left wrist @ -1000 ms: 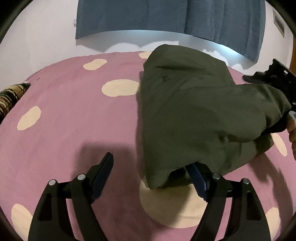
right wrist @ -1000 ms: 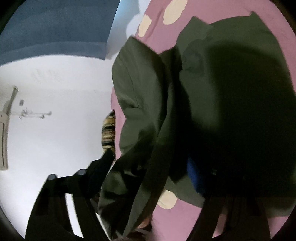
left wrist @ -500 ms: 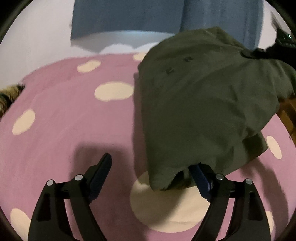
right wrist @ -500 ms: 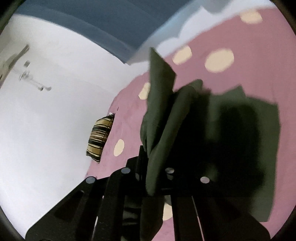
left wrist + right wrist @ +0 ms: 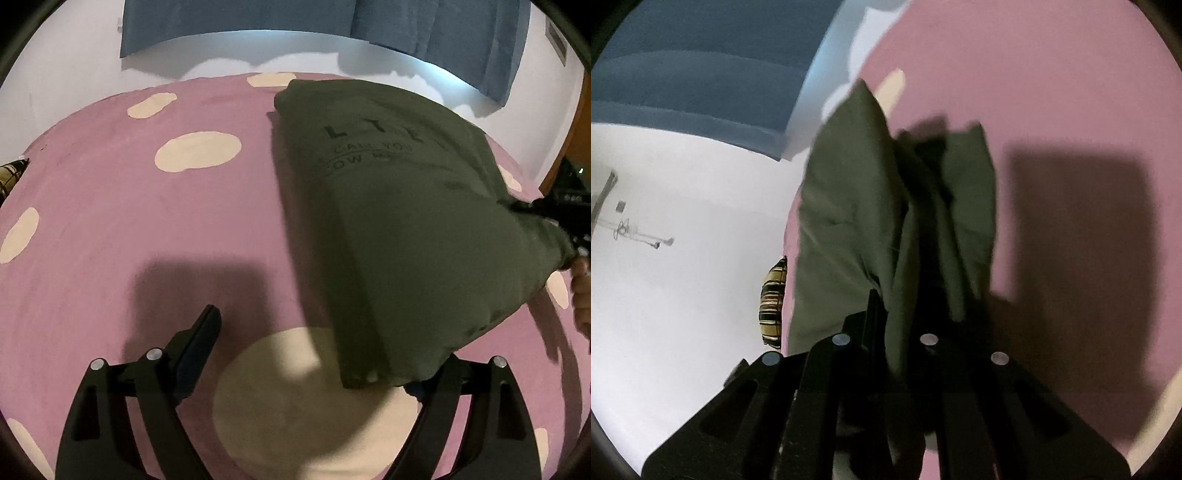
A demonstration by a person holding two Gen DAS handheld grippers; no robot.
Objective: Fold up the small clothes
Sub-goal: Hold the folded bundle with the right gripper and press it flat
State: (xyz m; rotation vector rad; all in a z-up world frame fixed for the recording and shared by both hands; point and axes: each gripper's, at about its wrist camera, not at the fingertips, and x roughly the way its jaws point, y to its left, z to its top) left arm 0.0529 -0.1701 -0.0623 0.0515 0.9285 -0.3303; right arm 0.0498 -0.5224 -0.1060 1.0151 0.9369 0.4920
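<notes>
Here, the olive-green cotton shirt (image 5: 399, 229) with dark lettering is stretching near-to-far, its right corner pinched in the right gripper (image 5: 905, 306), while the left gripper (image 5: 314, 354) is gaping wide.

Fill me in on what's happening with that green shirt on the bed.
A person with a claw in each hand is folding a dark green T-shirt on a pink spotted bedspread. The right claw is shut on a bunched edge of the shirt and holds that side lifted off the bed. The left claw is open near the shirt's near corner, which drapes over one of its fingers; it grips nothing. The fold is not finished.
</notes>
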